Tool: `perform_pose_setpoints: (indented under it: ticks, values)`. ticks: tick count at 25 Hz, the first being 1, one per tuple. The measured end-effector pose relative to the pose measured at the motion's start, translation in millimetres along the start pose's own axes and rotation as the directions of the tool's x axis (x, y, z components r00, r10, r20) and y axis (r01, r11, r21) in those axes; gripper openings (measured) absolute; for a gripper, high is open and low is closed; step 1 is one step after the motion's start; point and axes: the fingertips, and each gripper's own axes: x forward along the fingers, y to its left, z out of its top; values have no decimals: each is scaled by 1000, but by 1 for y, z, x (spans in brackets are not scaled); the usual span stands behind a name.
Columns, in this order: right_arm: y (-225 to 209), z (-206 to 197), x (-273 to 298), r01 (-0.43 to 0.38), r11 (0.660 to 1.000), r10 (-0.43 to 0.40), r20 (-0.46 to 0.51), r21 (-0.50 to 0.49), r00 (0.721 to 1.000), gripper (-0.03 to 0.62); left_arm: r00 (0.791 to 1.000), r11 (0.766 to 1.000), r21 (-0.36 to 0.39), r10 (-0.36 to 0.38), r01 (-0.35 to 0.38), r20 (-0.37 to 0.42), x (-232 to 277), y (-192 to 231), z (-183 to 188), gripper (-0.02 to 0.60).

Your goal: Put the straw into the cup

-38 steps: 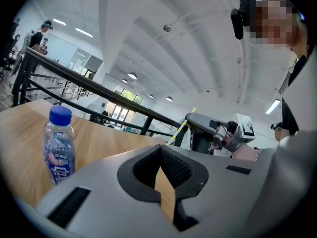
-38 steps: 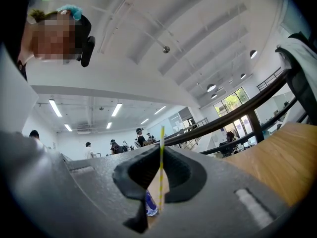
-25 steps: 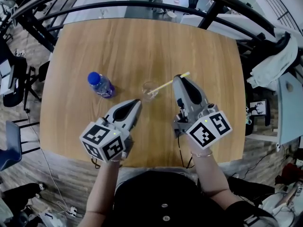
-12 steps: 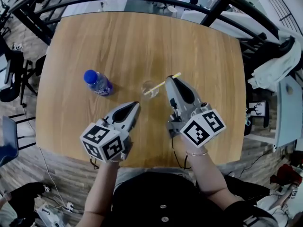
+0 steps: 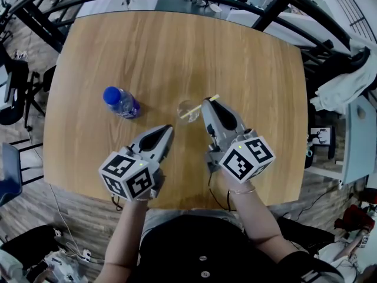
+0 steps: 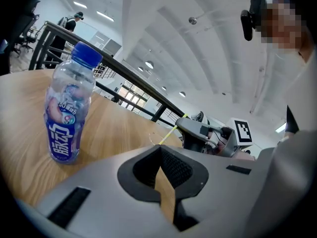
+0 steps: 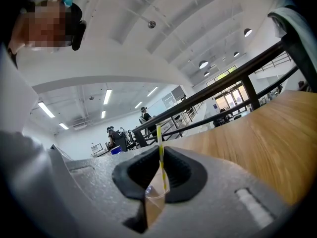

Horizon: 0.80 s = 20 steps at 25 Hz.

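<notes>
Right gripper (image 5: 206, 102): closed narrow on the straw (image 5: 199, 107). A slight opening of the jaws has just been registered, with the straw between them; the pads are read as touching it.

Left gripper (image 5: 169, 128): jaws are seen together at the tips with nothing between them. It is parked on the near side of the table (image 5: 177, 52), apart from the cup (image 5: 182, 106).

Key relation: the cup is placed directly ahead of the right gripper's tips and just beside them. The straw's long axis is tilted; its upper end is held at the right jaw tips and its lower end is pointed down-left into the cup mouth. The right hand is judged the nearer one, so the left is not needed. The tip is judged to be inside the rim already, so what remains is taken to be a release.

View differences:
- Head view: the slant of the straw over the rim is shown, and the bottle (image 5: 121, 102) is seen well to the left, clear of the work.
- Right gripper view: the straw (image 7: 159, 148) is seen upright between the pads, with the clear cup (image 7: 154, 195) below it in the gap. Depth of insertion cannot be told here.
- Left gripper view: the straw (image 6: 171, 133) is seen side-on as a slanted line, and the bottle (image 6: 67, 115) looms close.
</notes>
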Motion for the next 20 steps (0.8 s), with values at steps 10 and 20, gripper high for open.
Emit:
perform_pose_setpoints:
  ticks: [10,20]
  values:
    - [-7,-21,6,36,999,-35,-59,9,998,28,1000,1000,-12,-14,14,-14,3,-1,-6,17]
    - [-12,-34,4,60,998,-59,-85,0,995,54,1000,1000,-7,-4,4,-7,-7,-3,-5,17]
